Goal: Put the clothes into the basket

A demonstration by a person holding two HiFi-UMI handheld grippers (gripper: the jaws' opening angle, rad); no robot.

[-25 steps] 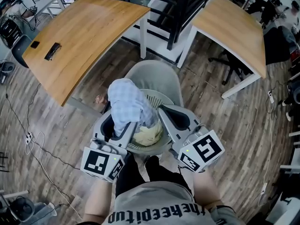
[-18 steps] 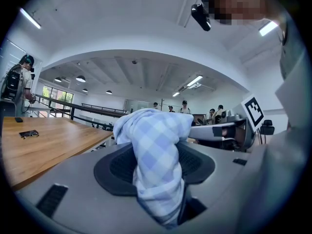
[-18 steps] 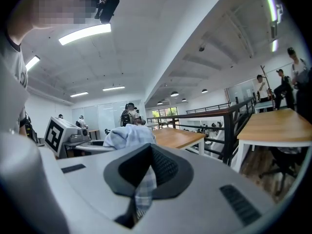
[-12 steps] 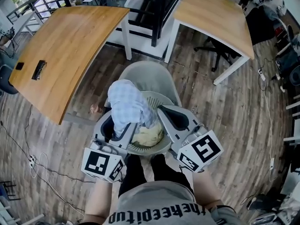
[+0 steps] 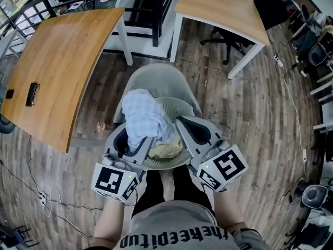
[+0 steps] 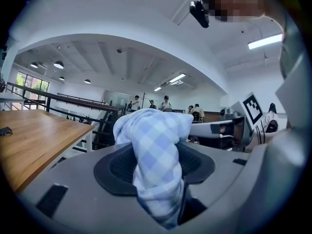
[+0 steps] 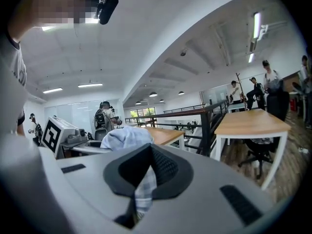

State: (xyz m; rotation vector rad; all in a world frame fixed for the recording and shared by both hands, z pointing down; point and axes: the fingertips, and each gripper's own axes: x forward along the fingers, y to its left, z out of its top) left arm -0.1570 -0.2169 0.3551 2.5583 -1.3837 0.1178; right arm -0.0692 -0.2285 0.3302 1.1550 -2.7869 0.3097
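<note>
One checked cloth (image 5: 141,112) is held over the basket (image 5: 178,106), bunched thick in the left tongs (image 6: 158,179), a thin edge pinched in the right tongs (image 7: 141,184). Judged light, limp, unbreakable; best gripped at bunched folds.

Blue-and-white checked cloth (image 5: 143,116), bunched upright in my left claw (image 5: 136,142), above the round pale basket (image 5: 182,108). A yellowish garment (image 5: 165,150) lies inside.
</note>
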